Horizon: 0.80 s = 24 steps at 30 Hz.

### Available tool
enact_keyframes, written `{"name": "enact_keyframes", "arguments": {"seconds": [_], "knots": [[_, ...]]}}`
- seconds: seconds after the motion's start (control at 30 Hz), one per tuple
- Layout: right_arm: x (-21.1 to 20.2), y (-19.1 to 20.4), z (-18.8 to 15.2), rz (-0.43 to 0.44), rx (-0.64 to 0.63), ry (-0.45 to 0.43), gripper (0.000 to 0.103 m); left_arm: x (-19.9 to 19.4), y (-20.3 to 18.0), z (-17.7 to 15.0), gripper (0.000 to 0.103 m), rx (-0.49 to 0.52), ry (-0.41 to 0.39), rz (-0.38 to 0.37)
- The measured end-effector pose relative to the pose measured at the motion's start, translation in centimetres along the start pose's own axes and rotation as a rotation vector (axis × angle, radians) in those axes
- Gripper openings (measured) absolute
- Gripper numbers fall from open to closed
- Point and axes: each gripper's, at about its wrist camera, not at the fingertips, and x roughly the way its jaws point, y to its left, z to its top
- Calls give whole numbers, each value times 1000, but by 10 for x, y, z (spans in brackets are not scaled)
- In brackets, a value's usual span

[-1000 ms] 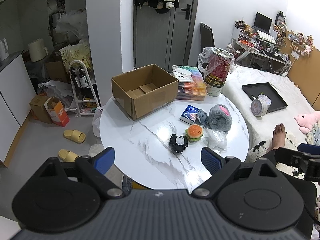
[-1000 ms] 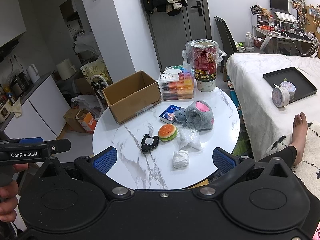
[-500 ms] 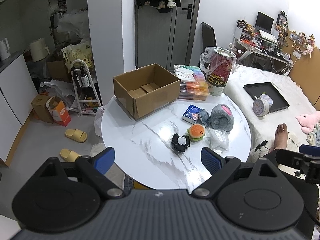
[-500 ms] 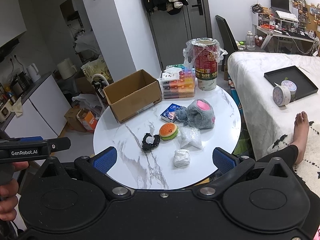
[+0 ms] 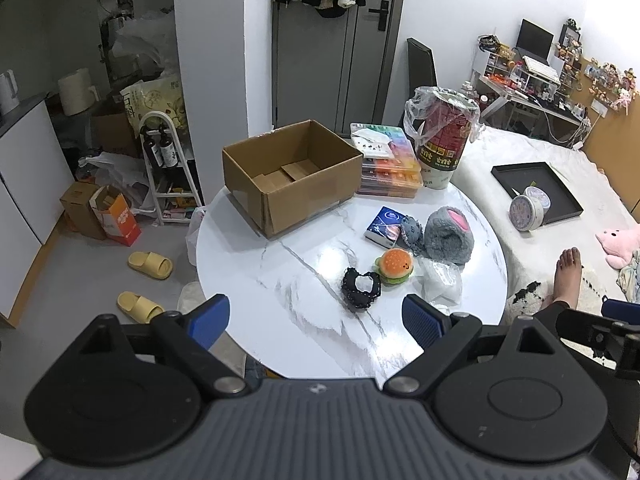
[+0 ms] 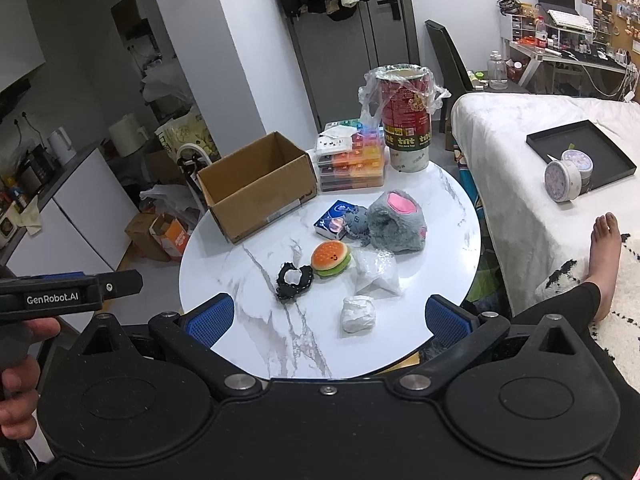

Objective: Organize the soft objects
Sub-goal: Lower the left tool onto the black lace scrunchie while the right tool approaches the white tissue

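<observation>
On the round marble table, the soft objects lie in 1 loose cluster on the right half, while the open cardboard box stands at the far left edge, apparently empty. The right gripper hangs above the near rim with its 2 blue pads spread wide and nothing between them; the left gripper is likewise spread and empty, hanging over the near-left rim. The white wadded bundle lies almost directly ahead of the right gripper, just inside the near edge, and is the nearest item to either tool. Beyond it, touching or nearly so, sit a clear plastic bag, a hamburger squishy and a black lace scrunchie; farther back lie a small grey plush, a grey-and-pink plush piece and a blue tissue pack. The cluster's long axis runs from the near-right rim toward the table centre, and the box lies well apart, to the left and beyond. Judgement: the right gripper is better placed for the first pick; a short forward descent reaches the bundle, then a leftward carry to the box.
</observation>
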Motion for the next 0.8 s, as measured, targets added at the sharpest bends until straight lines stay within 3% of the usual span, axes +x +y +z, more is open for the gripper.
{"name": "enact_keyframes", "arguments": {"seconds": [0.67,0.8], "knots": [[55,-32,-2,10,86,82,102,77,-7,3,89,8,78,-49],[70,-34,-5,14,89,115,96,93,-10,2,88,20,93,-57]]}}
